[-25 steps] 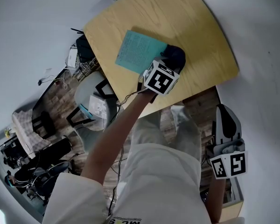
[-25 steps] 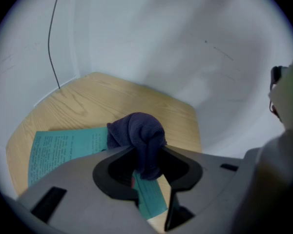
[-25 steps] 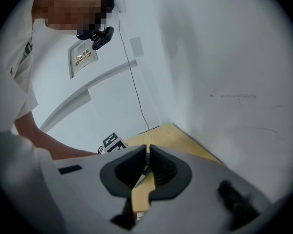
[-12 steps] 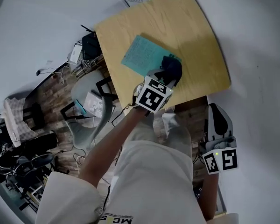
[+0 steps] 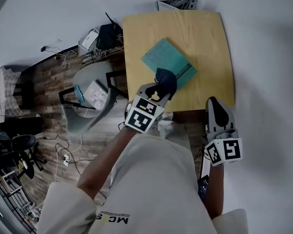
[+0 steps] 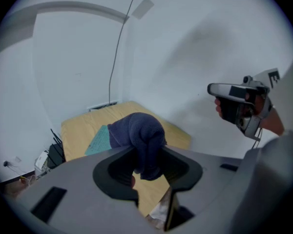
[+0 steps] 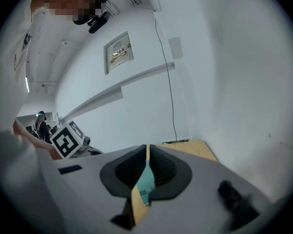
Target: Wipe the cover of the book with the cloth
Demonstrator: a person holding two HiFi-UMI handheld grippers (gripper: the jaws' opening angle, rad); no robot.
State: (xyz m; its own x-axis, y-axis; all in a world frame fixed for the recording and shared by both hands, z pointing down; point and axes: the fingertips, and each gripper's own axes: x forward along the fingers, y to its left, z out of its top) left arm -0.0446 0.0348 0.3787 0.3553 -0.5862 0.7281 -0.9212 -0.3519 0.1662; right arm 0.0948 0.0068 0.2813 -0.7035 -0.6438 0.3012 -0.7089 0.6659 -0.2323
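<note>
A teal book (image 5: 170, 62) lies on the small yellow wooden table (image 5: 205, 43). My left gripper (image 5: 161, 85) is shut on a dark blue cloth (image 5: 165, 78), which sits at the book's near edge, by the table's front. In the left gripper view the cloth (image 6: 139, 140) bulges up between the jaws of the left gripper (image 6: 145, 165), hiding part of the book (image 6: 100, 140). My right gripper (image 5: 213, 105) hangs off the table's near right corner, shut and holding nothing. In the right gripper view, the right gripper (image 7: 146, 162) shows only a thin slit between its jaws, with the book (image 7: 146, 185) visible through it.
A grey chair (image 5: 83, 113) with a white box (image 5: 96, 94) on it stands left of the table. Cables and a black box (image 5: 107, 34) lie on the wood floor behind it. A white wall runs along the table's far and right sides.
My left gripper has drawn back toward the table's near edge with the cloth, from the book's corner. The head view has swung, and the right gripper has risen closer to the table.
</note>
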